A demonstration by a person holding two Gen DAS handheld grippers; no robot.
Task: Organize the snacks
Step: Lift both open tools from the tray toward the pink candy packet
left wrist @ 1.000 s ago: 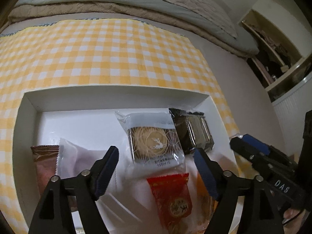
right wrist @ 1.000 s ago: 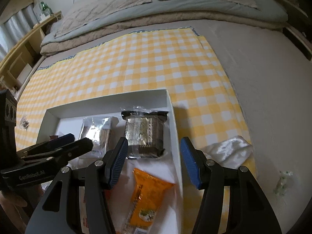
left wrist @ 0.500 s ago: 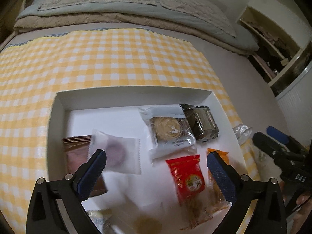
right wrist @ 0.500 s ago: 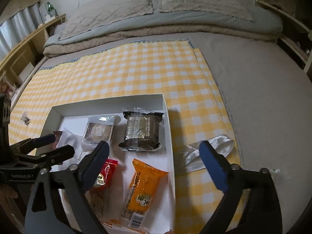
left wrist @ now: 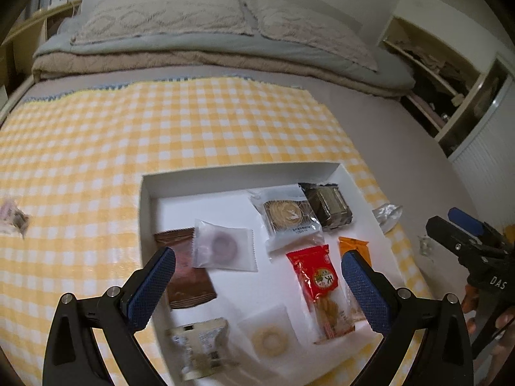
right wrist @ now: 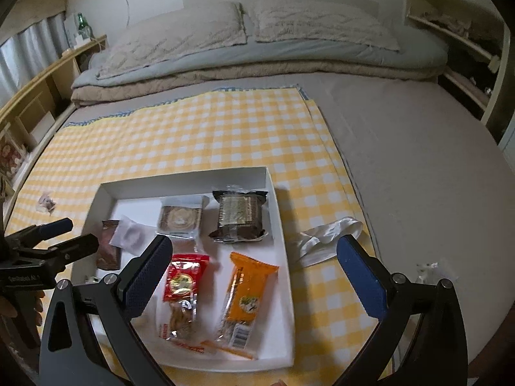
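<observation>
A shallow white box (left wrist: pixel 241 177) (right wrist: pixel 186 183) lies on a yellow checked cloth (left wrist: pixel 161 135) on the bed. Several wrapped snacks lie in it: a red packet (left wrist: pixel 317 276) (right wrist: pixel 183 281), an orange packet (right wrist: pixel 248 292), a dark foil packet (left wrist: pixel 331 204) (right wrist: pixel 239 217), a clear-wrapped round cookie (left wrist: pixel 288 214), a brown packet (left wrist: pixel 188 273) and a clear packet with a purple ring (left wrist: pixel 222 246). My left gripper (left wrist: pixel 256 267) hangs open above the box's near half, empty. My right gripper (right wrist: pixel 254 251) is open and empty above the box's right side.
A crumpled white wrapper (right wrist: pixel 328 234) (left wrist: pixel 388 212) lies on the cloth right of the box. A small wrapper (left wrist: pixel 14 218) lies on the cloth at the left. Pillows and folded blankets (right wrist: pixel 257 64) fill the bed's far end. Shelves (left wrist: pixel 434 74) flank the right side.
Both grippers have opened wider and pulled back and up from the box, so all of it now shows. The snacks lie where they were.
</observation>
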